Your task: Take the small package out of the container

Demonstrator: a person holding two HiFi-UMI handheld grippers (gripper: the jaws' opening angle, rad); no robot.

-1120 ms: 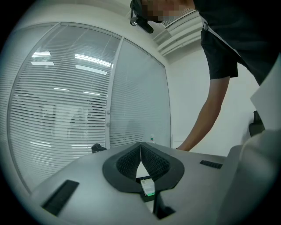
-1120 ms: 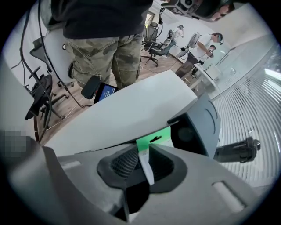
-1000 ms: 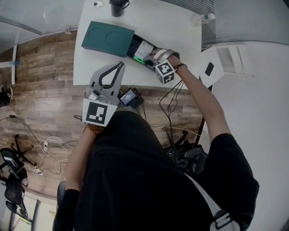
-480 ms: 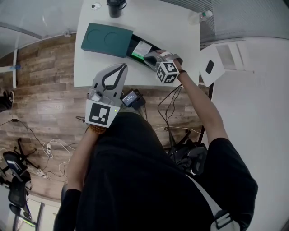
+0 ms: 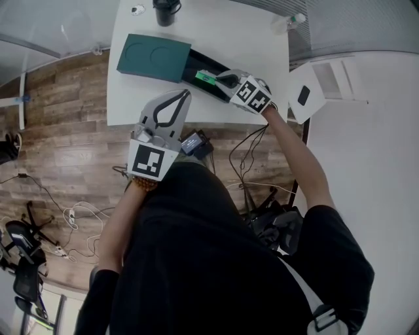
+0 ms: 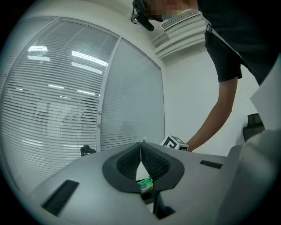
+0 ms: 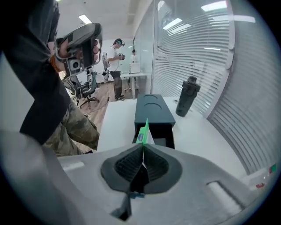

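Right tongs [image 5: 218,78] freshly closed on small package [image 7: 143,132], higher over container [image 5: 154,57]; left tongs [image 5: 185,95] together, empty.

Bare desk [image 5: 255,33] lies open right of the container [image 5: 157,57]; a dark flask [image 5: 165,10] stands apart beyond its far end.

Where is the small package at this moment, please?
The package is clamped in the right gripper, over the open end of the green container on the table, top centre of the head view.
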